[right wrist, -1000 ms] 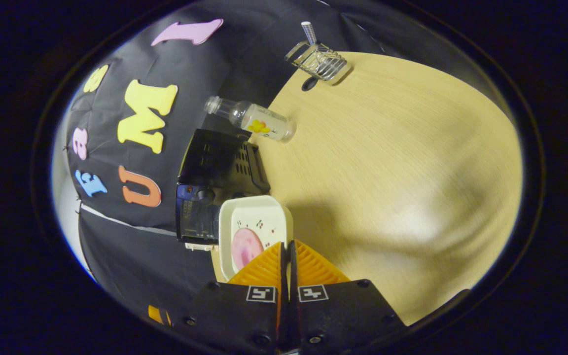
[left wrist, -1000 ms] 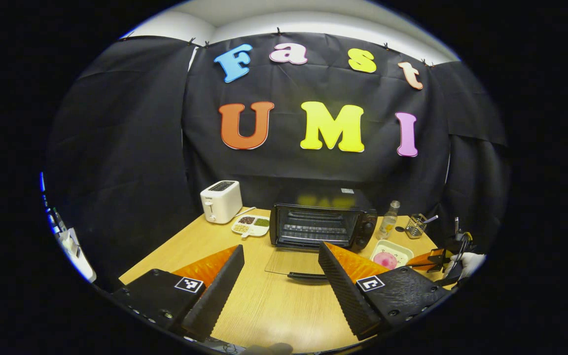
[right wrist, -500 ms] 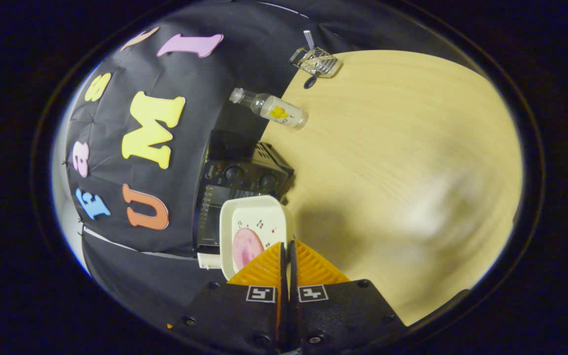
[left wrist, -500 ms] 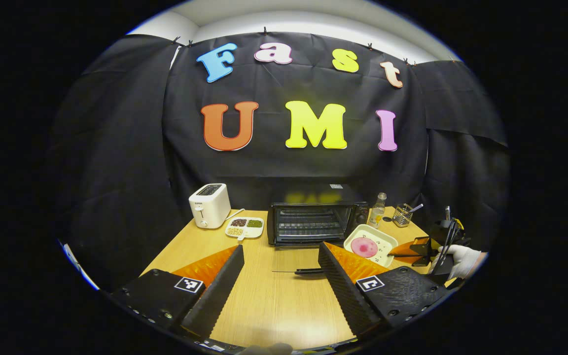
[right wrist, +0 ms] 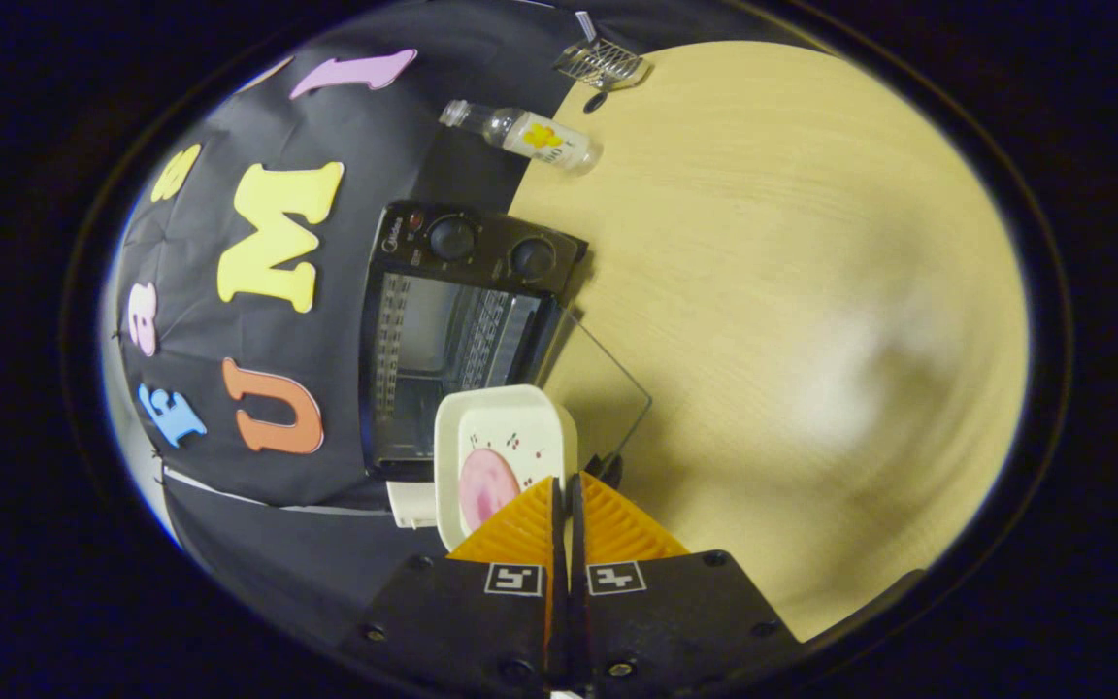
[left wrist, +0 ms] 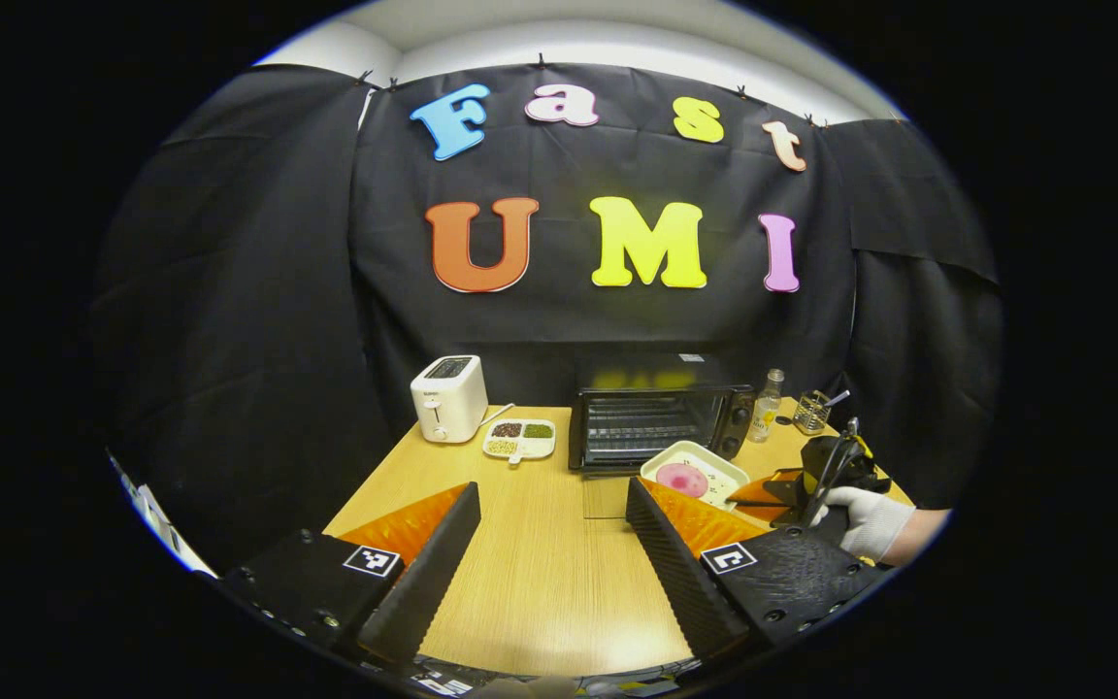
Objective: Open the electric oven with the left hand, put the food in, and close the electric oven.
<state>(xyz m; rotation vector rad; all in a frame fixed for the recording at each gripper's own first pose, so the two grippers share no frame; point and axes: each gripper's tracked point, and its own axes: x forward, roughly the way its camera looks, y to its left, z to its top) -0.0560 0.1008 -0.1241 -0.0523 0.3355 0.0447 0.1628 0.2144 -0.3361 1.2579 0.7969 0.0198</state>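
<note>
You get even overhead light and heavy fisheye bending at the edges. The table (right wrist: 811, 291) smears with motion blur in the right gripper view, glare patch included.

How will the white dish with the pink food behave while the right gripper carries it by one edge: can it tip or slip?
The white dish looks rigid, so it probably will not bend. The right gripper pinches only its near rim, so the far end may sag or slip. The pink food lies loose and could slide if the dish tilts.
</note>
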